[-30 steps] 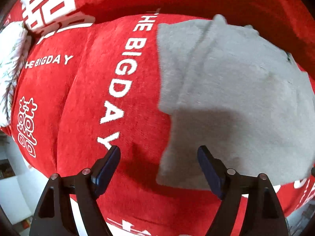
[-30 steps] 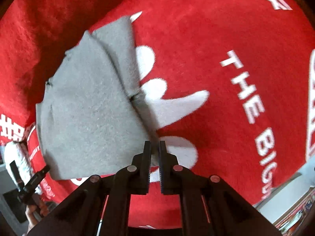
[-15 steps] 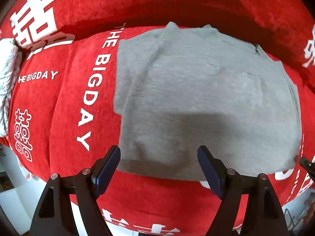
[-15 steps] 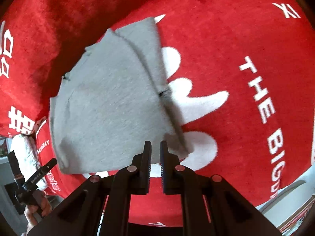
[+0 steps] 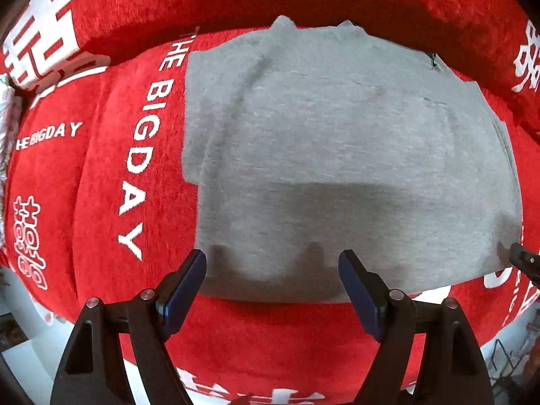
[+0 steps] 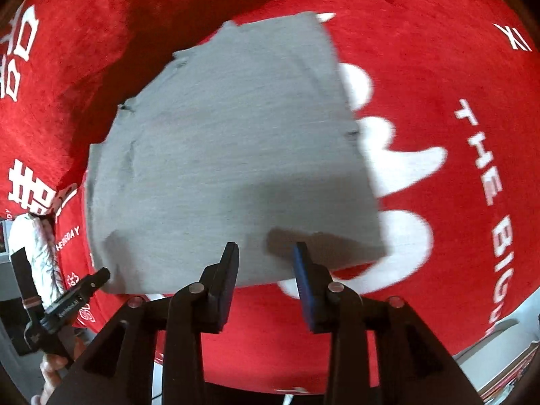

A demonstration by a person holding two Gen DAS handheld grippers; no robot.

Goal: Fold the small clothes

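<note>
- the grey garment (image 5: 337,155) lies spread flat on the red blanket (image 5: 101,185), filling the middle of the left wrist view from about 11 o'clock round to 4 o'clock.
- in the right wrist view the same garment (image 6: 229,155) sits at the centre and runs toward 9 o'clock, its right edge overlapping a white printed shape (image 6: 398,168) on the blanket.
- a fold or seam ridge runs down the garment's left part in the left wrist view, from 12 toward 9 o'clock.
- the left gripper (image 5: 272,281) stands wide, holding nothing, its dark blue pads just over the garment's near hem at 6 o'clock.
- the right gripper (image 6: 265,270) is parted to a narrower gap, nothing between its fingers, also just over the near hem at 6 o'clock.
- white lettering "the big day" (image 5: 141,155) runs along the blanket at 9 o'clock of the garment in the left view.
- the left gripper also shows at 8 o'clock in the right wrist view, near the garment's corner.
- a white bundle (image 6: 37,249) lies at 8 o'clock there, off the blanket's edge.
</note>
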